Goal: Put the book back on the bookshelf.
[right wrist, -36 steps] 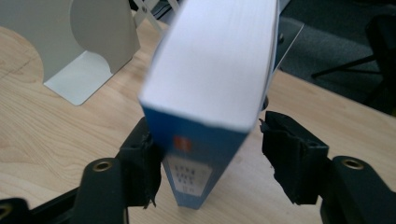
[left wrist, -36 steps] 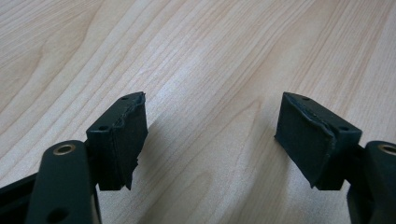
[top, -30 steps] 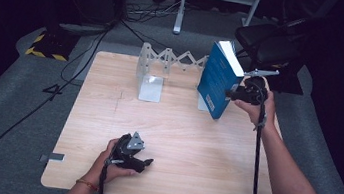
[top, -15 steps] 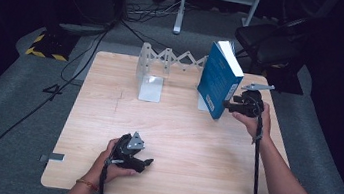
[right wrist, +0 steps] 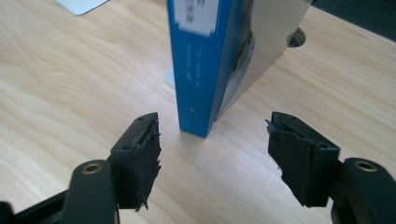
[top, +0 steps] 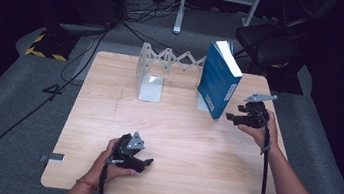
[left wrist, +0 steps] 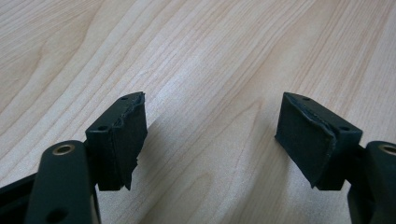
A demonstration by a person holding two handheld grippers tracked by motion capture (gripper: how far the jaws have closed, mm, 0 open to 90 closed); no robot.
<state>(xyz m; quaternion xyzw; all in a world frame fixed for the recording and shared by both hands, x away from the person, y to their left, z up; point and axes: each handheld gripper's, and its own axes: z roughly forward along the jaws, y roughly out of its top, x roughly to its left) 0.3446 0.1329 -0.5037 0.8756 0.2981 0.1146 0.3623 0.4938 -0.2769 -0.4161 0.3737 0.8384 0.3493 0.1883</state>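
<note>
Blue book (top: 219, 80) leans against the metal bookend (right wrist: 275, 28). Right hand-held gripper (top: 238, 118), just beside it, jaws just been opening, empty. Left hand-held gripper (top: 142, 163) open, idle. Next, likely: withdraw without toppling the book.

1. Left gripper (top: 143, 162) low at the near edge, gripped by the left hand (top: 113, 162), fingers (left wrist: 123, 140) parted, nothing between.
2. Right gripper (top: 233, 117) held level by the right hand (top: 256, 131), jaws just opening, fingers (right wrist: 142, 158) spread, pressing nothing.

Looked like a lab or studio, dark room, grey carpet (top: 2, 105), loose cables (top: 79, 59) upper left, hazard-striped block (top: 45, 50), lone wooden table (top: 176, 128) centre
</note>
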